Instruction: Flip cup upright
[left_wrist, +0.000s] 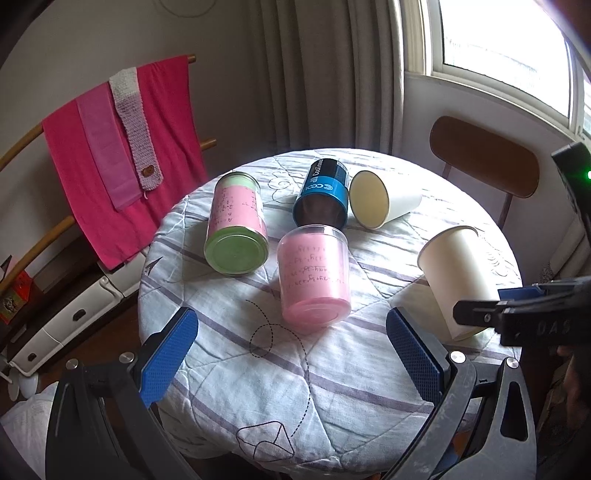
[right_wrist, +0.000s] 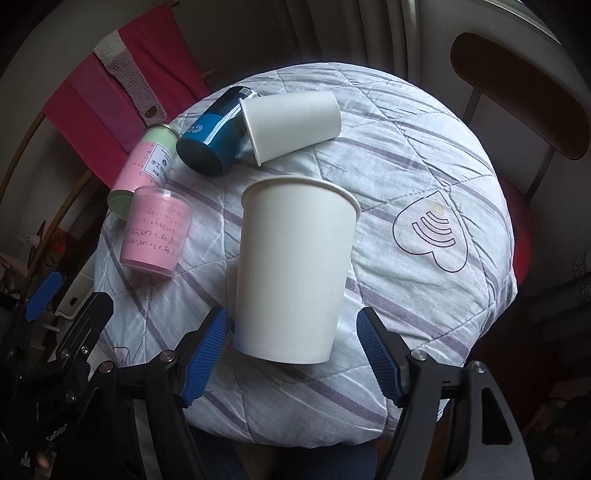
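Note:
A white paper cup (right_wrist: 295, 269) stands upright, mouth up, near the table's front right; it also shows in the left wrist view (left_wrist: 456, 273). My right gripper (right_wrist: 291, 354) is open, its blue pads on either side of the cup's base without touching it. A second white paper cup (right_wrist: 291, 123) lies on its side at the back; it also shows in the left wrist view (left_wrist: 382, 199). My left gripper (left_wrist: 291, 354) is open and empty over the table's front edge, near a pink cup (left_wrist: 314, 277) that stands mouth down.
A round table with a striped quilted cloth (left_wrist: 332, 387) also holds a blue can (left_wrist: 323, 195) and a pink-and-green jar (left_wrist: 236, 225), both on their sides. A wooden chair (left_wrist: 484, 155) stands behind the table. A rack with pink towels (left_wrist: 118, 155) stands at the left.

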